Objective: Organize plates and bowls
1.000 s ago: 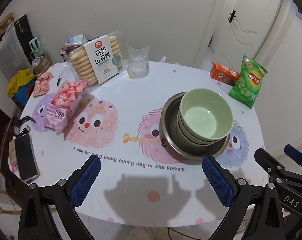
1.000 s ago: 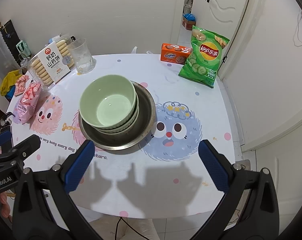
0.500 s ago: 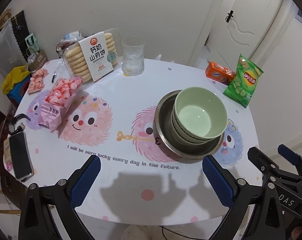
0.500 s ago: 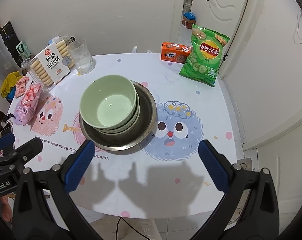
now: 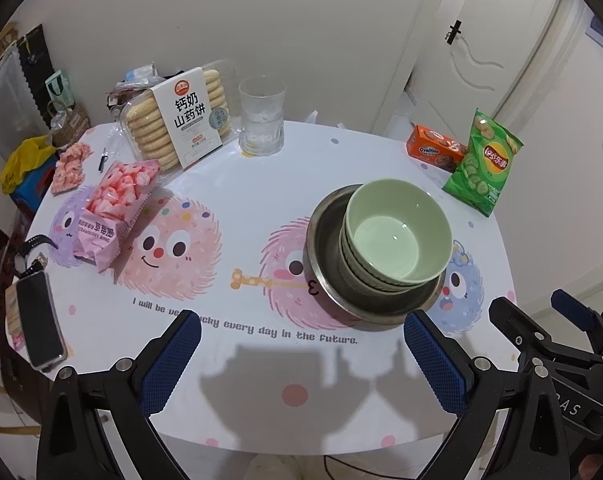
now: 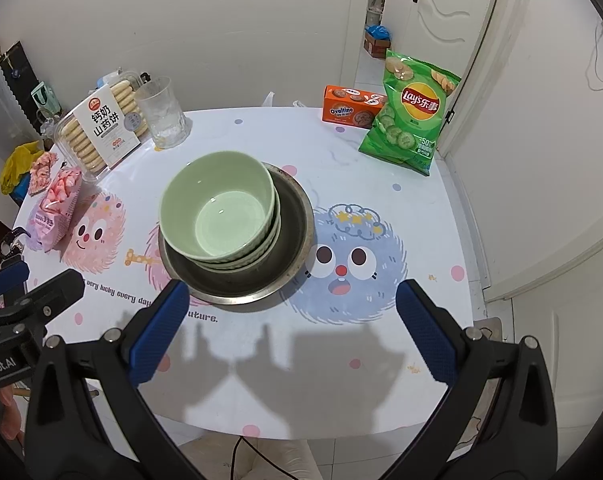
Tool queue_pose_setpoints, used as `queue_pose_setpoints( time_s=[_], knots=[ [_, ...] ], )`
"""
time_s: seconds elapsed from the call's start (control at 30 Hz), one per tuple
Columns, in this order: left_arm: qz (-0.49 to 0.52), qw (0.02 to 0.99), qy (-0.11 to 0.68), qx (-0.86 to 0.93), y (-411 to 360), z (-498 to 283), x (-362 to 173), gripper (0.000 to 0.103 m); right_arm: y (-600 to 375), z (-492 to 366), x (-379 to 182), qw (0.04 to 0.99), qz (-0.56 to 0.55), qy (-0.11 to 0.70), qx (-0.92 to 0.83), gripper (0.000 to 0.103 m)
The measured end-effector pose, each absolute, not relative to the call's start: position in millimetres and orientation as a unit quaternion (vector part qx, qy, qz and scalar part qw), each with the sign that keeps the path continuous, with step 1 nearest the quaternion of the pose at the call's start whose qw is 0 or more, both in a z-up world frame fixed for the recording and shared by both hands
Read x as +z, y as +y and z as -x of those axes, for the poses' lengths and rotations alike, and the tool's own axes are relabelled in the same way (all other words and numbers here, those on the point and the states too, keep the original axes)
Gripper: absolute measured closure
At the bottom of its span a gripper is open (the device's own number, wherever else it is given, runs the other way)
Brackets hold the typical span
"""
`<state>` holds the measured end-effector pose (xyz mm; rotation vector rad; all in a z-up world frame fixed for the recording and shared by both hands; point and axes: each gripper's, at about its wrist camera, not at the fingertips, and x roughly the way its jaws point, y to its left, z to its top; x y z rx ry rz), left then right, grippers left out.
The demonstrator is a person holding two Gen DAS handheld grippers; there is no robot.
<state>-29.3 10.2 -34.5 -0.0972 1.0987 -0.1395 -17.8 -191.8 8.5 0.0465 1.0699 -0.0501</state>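
Green bowls (image 6: 217, 216) sit nested in the steel plate (image 6: 297, 240), saving table space, while the left gripper (image 5: 301, 360) and right gripper (image 6: 293, 328) hover near, jaws apart, empty.

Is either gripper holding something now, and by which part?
Nothing is held. The left gripper and right gripper are open, apart from the green bowls.

Tablecloth (image 5: 261, 184) showing "every day in the future"; green chip bag (image 6: 411, 116) reading "Lay's"; orange box (image 6: 351, 106) reading "Ovaltine"; pink snack bag (image 5: 113, 212) reading "STRAWBERRY RING".
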Motion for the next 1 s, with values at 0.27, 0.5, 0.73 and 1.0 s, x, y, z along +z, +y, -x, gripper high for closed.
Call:
queue_pose_setpoints(
  time_s=[0.27,0.5,0.73,1.0],
  knots=[
    [0.045,0.849,0.522,-0.065,10.2,28.6,-34.9,0.000,-190.7,15.8,7.5,0.859,-0.024,0.512,-0.024,0.000],
    [0.046,0.849,0.522,-0.065,9.6,29.7,-35.4,0.000,-191.0,14.6,8.0,0.858,-0.025,0.512,-0.023,0.000],
    [0.032,0.850,0.521,-0.074,10.6,25.5,-38.0,0.000,-190.0,14.6,7.1,0.858,-0.026,0.512,-0.025,0.000],
    [0.026,0.850,0.520,-0.080,11.8,23.7,-38.7,0.000,-189.9,14.4,6.9,0.858,-0.027,0.513,-0.026,0.000]
  ],
)
